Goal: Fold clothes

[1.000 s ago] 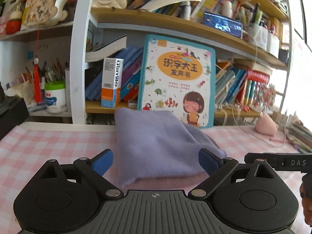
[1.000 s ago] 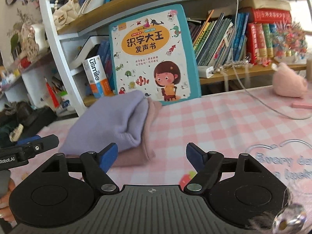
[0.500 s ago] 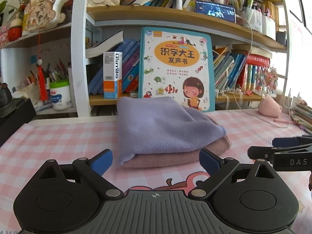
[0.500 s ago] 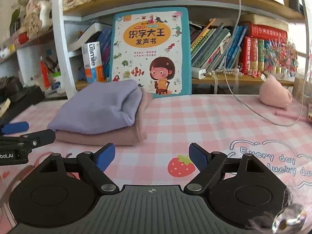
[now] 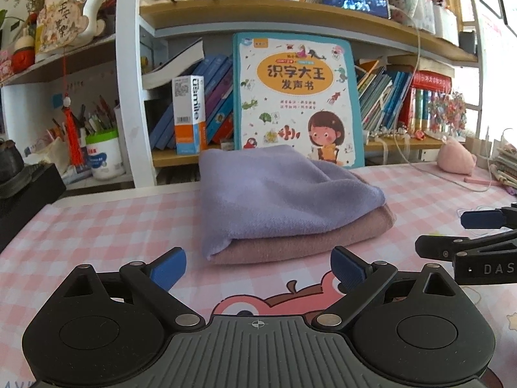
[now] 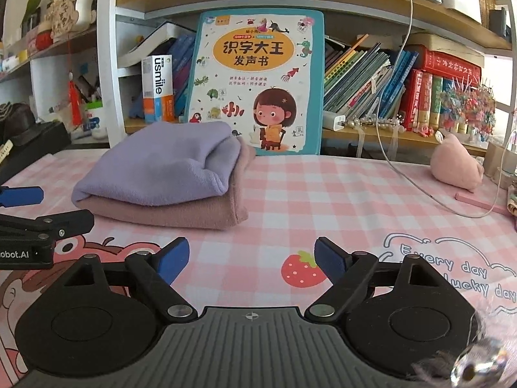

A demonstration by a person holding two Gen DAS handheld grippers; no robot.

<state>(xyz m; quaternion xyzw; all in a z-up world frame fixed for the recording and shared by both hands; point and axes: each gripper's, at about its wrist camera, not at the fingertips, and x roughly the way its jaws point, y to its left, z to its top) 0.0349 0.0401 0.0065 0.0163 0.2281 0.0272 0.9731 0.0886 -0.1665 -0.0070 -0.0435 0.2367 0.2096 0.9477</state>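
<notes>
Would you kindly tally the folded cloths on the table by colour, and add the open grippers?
Purple cloth: 1, on top
Pink cloth: 1, underneath
Open grippers: 2, left gripper and right gripper, both empty
Total: 4

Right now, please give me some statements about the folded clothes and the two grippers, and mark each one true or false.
1. The purple cloth lies on top of the pink cloth. True.
2. The left gripper grips the stack. False: it is open and empty.
3. The right gripper is open with nothing between its fingers. True.
4. The picture book lies flat on the tablecloth. False: it stands upright behind the stack.
</notes>
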